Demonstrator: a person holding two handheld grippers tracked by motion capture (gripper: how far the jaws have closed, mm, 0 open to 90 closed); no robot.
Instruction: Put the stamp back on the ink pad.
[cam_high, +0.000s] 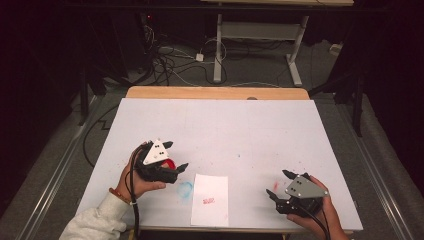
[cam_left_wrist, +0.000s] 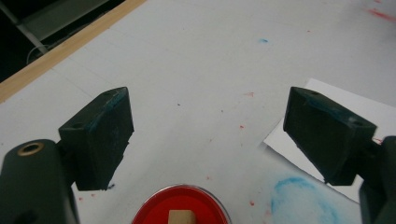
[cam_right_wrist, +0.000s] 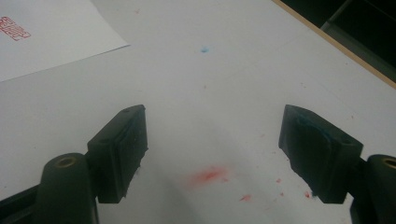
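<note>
Ink pad: a round red ink pad with a small wooden stamp standing in it, near the front-left part of the table, at the bottom edge of the left gripper view.
Left gripper: the left gripper hangs over the ink pad, its 2 jaws spread wide, nothing between the pads, touching neither pad nor stamp.
Blue smear: a blue ring-shaped smear lies just right of the ink pad, beside the paper.
Paper: a white sheet lies at the front edge, near the middle, with 1 red stamp print on it.
Right gripper: the right gripper sits near the front-right corner, jaws spread, nothing between them, over red flecks.
Table: the white surface has a wooden strip along its far edge.
</note>
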